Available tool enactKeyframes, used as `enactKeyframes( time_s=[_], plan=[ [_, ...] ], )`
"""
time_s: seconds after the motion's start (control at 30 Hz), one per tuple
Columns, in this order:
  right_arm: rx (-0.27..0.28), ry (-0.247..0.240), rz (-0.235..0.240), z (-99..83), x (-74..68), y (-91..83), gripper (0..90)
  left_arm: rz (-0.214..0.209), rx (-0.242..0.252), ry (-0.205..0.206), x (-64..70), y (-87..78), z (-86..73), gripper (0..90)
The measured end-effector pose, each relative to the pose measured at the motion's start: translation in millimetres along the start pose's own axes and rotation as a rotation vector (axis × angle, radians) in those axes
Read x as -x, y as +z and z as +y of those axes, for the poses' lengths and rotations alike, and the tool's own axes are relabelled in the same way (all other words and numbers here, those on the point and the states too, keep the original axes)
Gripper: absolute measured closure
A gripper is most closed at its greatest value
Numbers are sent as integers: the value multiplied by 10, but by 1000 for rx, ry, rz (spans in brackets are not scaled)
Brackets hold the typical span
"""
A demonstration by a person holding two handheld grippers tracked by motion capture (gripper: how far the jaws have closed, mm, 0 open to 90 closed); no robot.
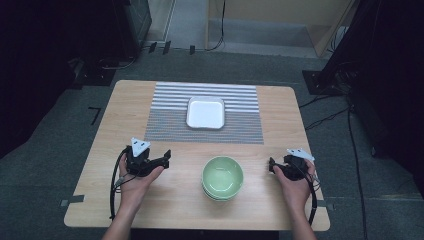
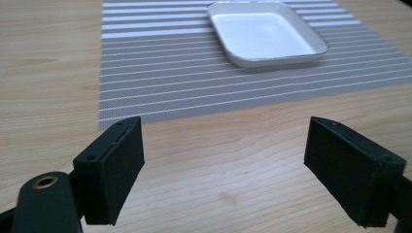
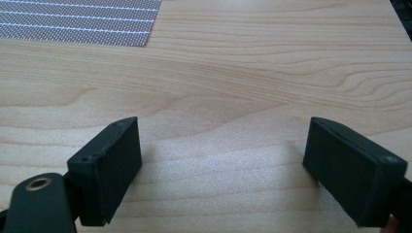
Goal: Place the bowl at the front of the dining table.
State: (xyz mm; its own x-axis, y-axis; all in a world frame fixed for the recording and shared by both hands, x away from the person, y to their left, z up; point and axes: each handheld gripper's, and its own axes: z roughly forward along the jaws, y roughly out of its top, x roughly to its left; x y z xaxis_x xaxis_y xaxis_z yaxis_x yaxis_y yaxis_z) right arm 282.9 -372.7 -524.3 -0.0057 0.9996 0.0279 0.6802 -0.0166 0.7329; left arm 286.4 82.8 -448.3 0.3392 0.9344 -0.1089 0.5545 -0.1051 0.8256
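Observation:
A pale green bowl sits near the table's front edge, on top of what looks like a second bowl. A white square dish rests on the grey striped placemat farther back. My left gripper is held low over the wood to the left of the bowl, open and holding nothing. In the left gripper view the jaws stand wide apart, with the white dish and the placemat ahead. My right gripper sits to the right of the bowl, also open over bare wood.
The wooden table has bare strips on both sides of the placemat and along the front. A corner of the placemat lies at the upper left of the right gripper view. Dark floor, cables and equipment surround the table.

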Motion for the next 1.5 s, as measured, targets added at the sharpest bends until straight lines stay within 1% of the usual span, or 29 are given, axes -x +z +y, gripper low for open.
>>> enactKeyframes(
  time_s=[0.13, 0.17, 0.2, 0.3, 0.33, 0.37, 0.4, 0.5, 0.57, 0.6, 0.63, 0.7, 0.77, 0.8, 0.83, 0.87, 0.93, 1.1, 1.13, 1.17, 1.2, 1.27, 1.3, 1.33, 1.37, 1.4, 1.43, 1.47, 1.5],
  plan=[
    [4, 0, -2, 0, -12, 3, 139, -25, 6, 23, 171, -9, 68, 142],
    [4, -1, -2, 0, -12, 3, 139, -45, 11, 32, 256, -24, 101, 142],
    [4, 0, -2, 0, -12, 2, 139, -45, 11, 32, 256, -24, 101, 142],
    [4, 0, -2, 0, -13, 2, 138, -72, 16, 48, 386, -44, 133, 142],
    [3, 5, -5, -1, -18, -1, 139, -78, 17, 50, 415, -47, 134, 142],
    [3, 8, -9, -3, -23, -2, 138, -98, 12, 62, 485, -56, 130, 142],
    [3, 8, -9, -3, -23, -2, 138, -98, 12, 62, 485, -56, 130, 142],
    [3, 8, -8, -3, -23, -2, 138, -137, 1, 67, 614, -64, 109, 146],
    [3, 8, -8, -3, -22, -2, 138, -156, 9, 78, 700, -77, 102, 150],
    [3, 8, -8, -3, -22, -2, 138, -156, 9, 78, 700, -77, 102, 150],
    [3, 8, -8, -3, -22, -2, 138, -174, 24, 94, 765, -93, 93, 150],
    [3, 8, -8, -2, -22, -2, 138, -197, 23, 93, 813, -100, 90, 151],
    [3, 8, -8, -2, -22, -2, 138, -208, 24, 98, 855, -104, 87, 152],
    [3, 9, -9, -1, -23, -1, 138, -214, 26, 98, 872, -108, 85, 168],
    [2, 10, -10, 0, -24, 1, 138, -222, 31, 100, 888, -113, 81, 211],
    [3, 11, -11, 3, -25, 3, 138, -222, 31, 100, 888, -113, 81, 235],
    [1, 13, -15, 6, -27, 6, 138, -224, 33, 109, 922, -117, 76, 243],
    [3, 20, -22, 13, -37, 14, 138, -239, 14, 137, 1019, -95, 45, 263],
    [3, 21, -23, 14, -38, 15, 138, -240, 9, 146, 1045, -87, 36, 274],
    [3, 22, -24, 14, -39, 15, 139, -238, 5, 162, 1071, -79, 26, 318],
    [3, 23, -24, 15, -41, 16, 142, -232, -1, 175, 1100, -69, 17, 354],
    [4, 21, -22, 15, -45, 14, 155, -217, -18, 193, 1152, -44, 5, 386],
    [11, 21, -21, 11, -59, 9, 185, -204, -27, 217, 1201, -28, -7, 440],
    [11, 21, -21, 11, -59, 9, 185, -204, -27, 217, 1201, -28, -7, 467],
    [12, 21, -22, 8, -67, 4, 197, -192, -31, 228, 1225, -19, -11, 467],
    [19, 25, -25, 1, -89, -4, 232, -175, -44, 250, 1270, 3, -21, 506],
    [19, 25, -25, 1, -89, -4, 232, -175, -44, 250, 1270, 3, -21, 525],
    [24, 24, -23, -8, -106, -19, 300, -160, -56, 265, 1313, 27, -35, 549],
    [24, 24, -23, -8, -106, -19, 300, -160, -56, 265, 1313, 27, -35, 571]
  ],
)
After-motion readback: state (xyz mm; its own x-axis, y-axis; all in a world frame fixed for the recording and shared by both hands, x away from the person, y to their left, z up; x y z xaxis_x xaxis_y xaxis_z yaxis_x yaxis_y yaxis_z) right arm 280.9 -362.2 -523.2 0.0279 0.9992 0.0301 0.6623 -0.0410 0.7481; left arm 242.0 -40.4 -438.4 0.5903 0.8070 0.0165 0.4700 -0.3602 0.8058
